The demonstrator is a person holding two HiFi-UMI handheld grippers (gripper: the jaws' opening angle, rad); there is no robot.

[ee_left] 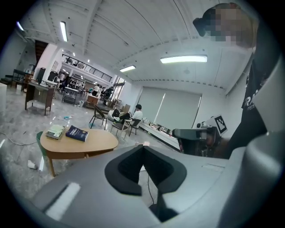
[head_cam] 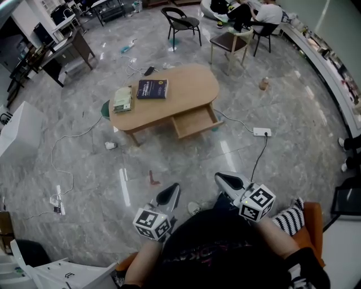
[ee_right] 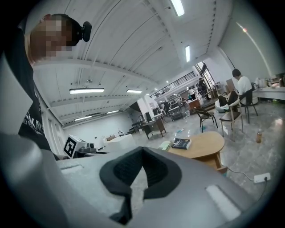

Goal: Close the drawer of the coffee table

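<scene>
The oval wooden coffee table stands a few steps ahead in the head view, and its drawer is pulled out toward me on the near side. The table also shows in the left gripper view and the right gripper view. My left gripper and right gripper are held close to my body, both shut and empty, well short of the table. Each points forward, a little below level.
A dark blue book and a green booklet lie on the tabletop. A white power strip with cables lies on the floor to the right. Chairs and seated people are beyond the table. A white box stands at left.
</scene>
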